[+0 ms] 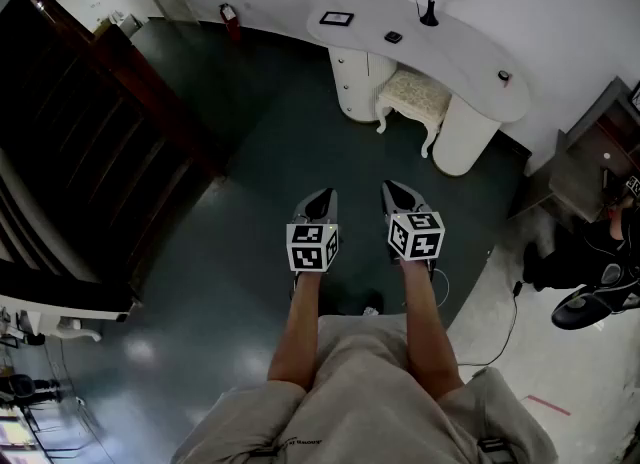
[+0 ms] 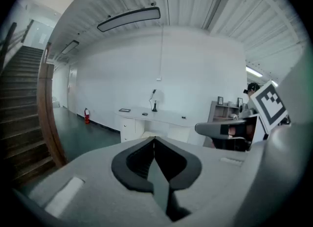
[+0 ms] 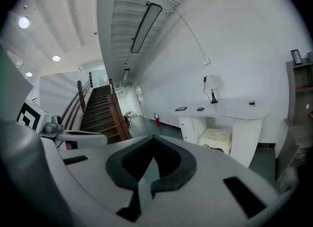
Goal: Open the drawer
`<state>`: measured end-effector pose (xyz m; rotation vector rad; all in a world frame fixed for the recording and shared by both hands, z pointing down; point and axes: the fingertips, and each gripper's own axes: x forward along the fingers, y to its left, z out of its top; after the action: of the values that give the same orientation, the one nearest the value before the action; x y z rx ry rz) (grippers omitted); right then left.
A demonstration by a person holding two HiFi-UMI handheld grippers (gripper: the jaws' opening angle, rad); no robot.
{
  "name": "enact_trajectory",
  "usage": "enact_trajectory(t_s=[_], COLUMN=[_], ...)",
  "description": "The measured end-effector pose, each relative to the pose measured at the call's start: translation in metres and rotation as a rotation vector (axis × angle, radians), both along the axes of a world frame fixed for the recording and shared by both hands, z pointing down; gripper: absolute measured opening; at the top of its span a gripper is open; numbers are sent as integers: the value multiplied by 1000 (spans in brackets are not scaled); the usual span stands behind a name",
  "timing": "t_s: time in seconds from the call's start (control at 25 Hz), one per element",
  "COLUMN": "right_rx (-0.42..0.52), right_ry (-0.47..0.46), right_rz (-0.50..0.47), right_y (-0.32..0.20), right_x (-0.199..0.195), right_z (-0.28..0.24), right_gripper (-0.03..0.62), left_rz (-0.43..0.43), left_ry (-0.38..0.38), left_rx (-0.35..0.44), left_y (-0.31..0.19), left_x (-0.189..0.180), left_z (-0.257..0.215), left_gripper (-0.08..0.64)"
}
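Observation:
A white curved desk (image 1: 450, 47) stands against the far wall, with a drawer pedestal (image 1: 352, 82) under its left end. A cream stool (image 1: 412, 97) is tucked beneath it. The same desk (image 2: 161, 116) and its drawers (image 2: 128, 127) lie far ahead in the left gripper view. In the right gripper view the desk (image 3: 230, 107) and drawer unit (image 3: 193, 125) sit to the right. Both grippers are held side by side over the dark floor, well short of the desk. My left gripper (image 1: 322, 197) (image 2: 154, 139) is shut and empty. My right gripper (image 1: 393, 190) (image 3: 154, 138) is also shut on nothing.
A dark wooden staircase (image 1: 90, 152) fills the left side. A red fire extinguisher (image 1: 230, 17) stands by the far wall. A brown shelf unit (image 1: 590, 162) and a seated person (image 1: 600, 252) are at the right, with a cable (image 1: 505, 327) on the floor there.

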<state>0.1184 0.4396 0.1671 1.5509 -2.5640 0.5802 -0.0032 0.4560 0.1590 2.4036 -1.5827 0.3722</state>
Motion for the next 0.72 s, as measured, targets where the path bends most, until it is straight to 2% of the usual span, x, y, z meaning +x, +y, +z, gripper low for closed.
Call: enact_trajectory(t_s=[0.36,0.72], right_rx=[13,8], right_ry=[12,-16], right_rz=[-3,45], right_y=[2,5], right_x=[1,9], right_z=[-5,-3], right_gripper=[15,15], left_rz=[2,-4], left_ry=[5,-5], left_rx=[13,-8], left_y=[3,13], left_x=[3,-5], left_z=[-5,7], left_gripper=[11,11])
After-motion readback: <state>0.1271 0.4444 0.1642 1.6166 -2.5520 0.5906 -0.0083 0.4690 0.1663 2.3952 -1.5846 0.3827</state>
